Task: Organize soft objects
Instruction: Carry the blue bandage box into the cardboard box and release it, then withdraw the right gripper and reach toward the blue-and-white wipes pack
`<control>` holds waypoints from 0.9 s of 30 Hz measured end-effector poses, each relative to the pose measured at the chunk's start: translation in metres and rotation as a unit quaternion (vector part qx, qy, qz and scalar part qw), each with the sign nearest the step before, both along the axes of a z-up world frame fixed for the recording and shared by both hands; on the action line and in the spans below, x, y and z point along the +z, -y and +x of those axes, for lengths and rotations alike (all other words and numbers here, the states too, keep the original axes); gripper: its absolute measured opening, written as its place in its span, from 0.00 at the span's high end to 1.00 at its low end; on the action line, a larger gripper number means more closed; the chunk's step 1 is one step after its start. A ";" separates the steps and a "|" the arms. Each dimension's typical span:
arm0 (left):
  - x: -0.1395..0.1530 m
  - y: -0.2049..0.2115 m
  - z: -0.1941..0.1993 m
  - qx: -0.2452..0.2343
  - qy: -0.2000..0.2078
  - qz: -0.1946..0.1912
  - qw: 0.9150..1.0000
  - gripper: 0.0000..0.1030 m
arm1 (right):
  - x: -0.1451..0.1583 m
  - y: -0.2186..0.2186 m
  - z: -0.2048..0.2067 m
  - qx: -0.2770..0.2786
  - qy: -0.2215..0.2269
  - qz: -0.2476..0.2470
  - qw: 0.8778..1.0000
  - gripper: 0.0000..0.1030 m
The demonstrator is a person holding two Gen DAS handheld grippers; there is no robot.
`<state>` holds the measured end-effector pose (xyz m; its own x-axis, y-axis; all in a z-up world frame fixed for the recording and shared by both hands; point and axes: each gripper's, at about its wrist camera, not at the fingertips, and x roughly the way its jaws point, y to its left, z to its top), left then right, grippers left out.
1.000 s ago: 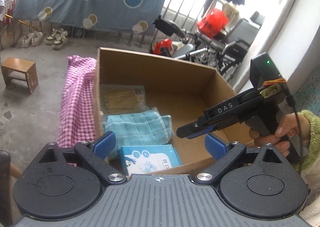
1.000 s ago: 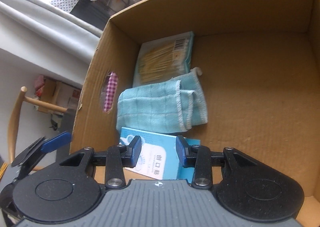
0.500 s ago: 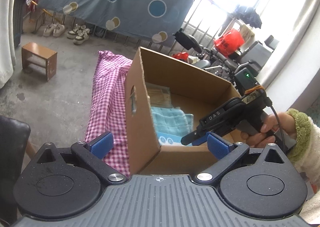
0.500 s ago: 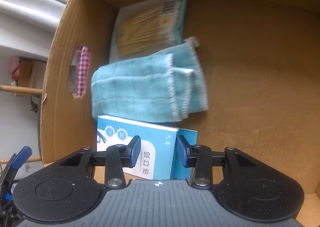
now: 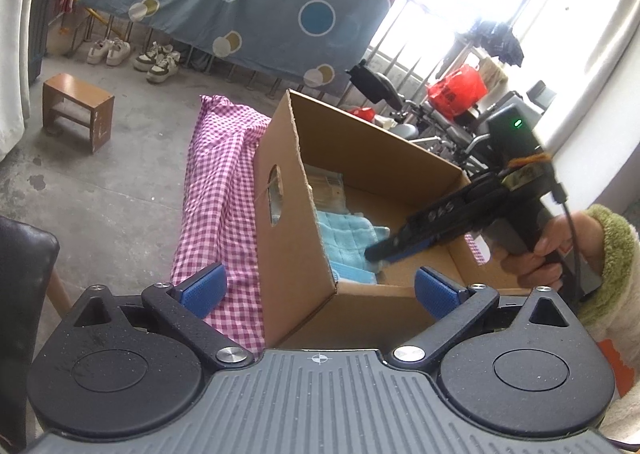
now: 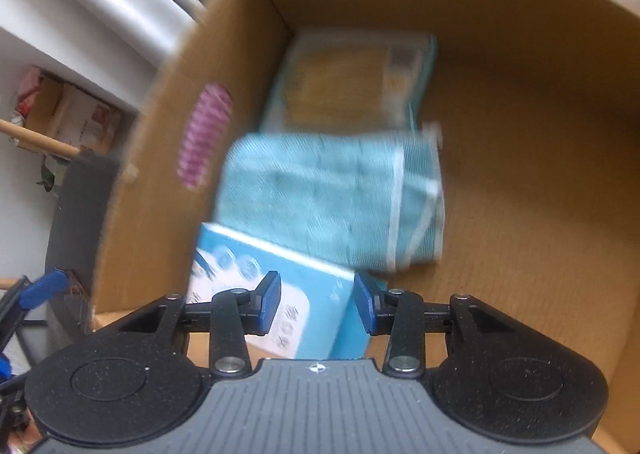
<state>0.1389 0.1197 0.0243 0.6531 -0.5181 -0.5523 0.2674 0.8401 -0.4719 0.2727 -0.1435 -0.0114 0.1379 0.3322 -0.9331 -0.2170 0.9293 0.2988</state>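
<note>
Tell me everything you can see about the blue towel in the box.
The towel is light blue, soft waffle-weave cloth with a paler hem, folded into a thick rectangle. It lies flat on the floor of the cardboard box, near the wall with the handle hole. Its far edge meets a clear packet; its near edge overlaps a blue-white carton.

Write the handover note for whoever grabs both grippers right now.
Left gripper: open, empty, outside the cardboard box at its near corner.
Right gripper: part open, pointing down into the box above the blue and white carton; whether the pads touch it is unclear.
In the box along the left wall: packet of sticks at the far end, folded teal towel in the middle, carton nearest.
Left: pink checked cloth lies outside, beside the box.
</note>
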 end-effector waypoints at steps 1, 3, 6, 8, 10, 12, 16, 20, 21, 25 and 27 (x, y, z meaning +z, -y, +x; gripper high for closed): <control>-0.001 -0.001 0.000 0.001 -0.002 -0.001 1.000 0.02 | 0.009 -0.002 -0.002 0.003 0.018 0.000 1.000 0.58; -0.002 -0.003 0.001 0.004 -0.006 -0.003 1.000 0.02 | 0.026 -0.006 -0.004 0.013 0.055 0.005 0.998 0.62; -0.003 -0.005 0.000 0.007 -0.008 -0.005 1.000 0.02 | 0.034 -0.018 -0.001 0.027 0.081 0.015 0.996 0.69; -0.004 -0.006 -0.001 0.007 -0.009 -0.005 1.000 0.02 | 0.028 -0.029 0.007 0.039 0.079 0.018 0.996 0.71; -0.004 -0.006 -0.002 0.009 -0.011 -0.004 1.000 0.02 | 0.016 -0.044 0.012 0.050 0.064 0.021 0.996 0.70; -0.006 -0.007 -0.001 0.011 -0.016 -0.005 1.000 0.02 | 0.006 -0.055 0.016 0.066 0.047 0.015 0.997 0.70; -0.007 -0.009 -0.001 0.014 -0.016 -0.010 1.000 0.02 | -0.003 -0.064 0.020 0.082 0.030 0.002 0.996 0.70; -0.009 -0.010 -0.001 0.013 -0.017 -0.012 1.000 0.02 | -0.003 -0.064 0.023 0.084 0.022 0.001 0.996 0.68; -0.008 -0.010 -0.001 0.013 -0.018 -0.012 1.000 0.02 | -0.004 -0.063 0.021 0.086 0.024 -0.001 0.996 0.66; -0.004 -0.009 -0.006 0.015 -0.017 -0.008 1.000 0.02 | -0.007 -0.070 0.016 0.091 0.034 -0.005 0.995 0.65; -0.003 -0.010 -0.009 0.021 -0.017 -0.002 1.000 0.02 | -0.004 -0.069 0.014 0.088 0.039 -0.004 0.995 0.65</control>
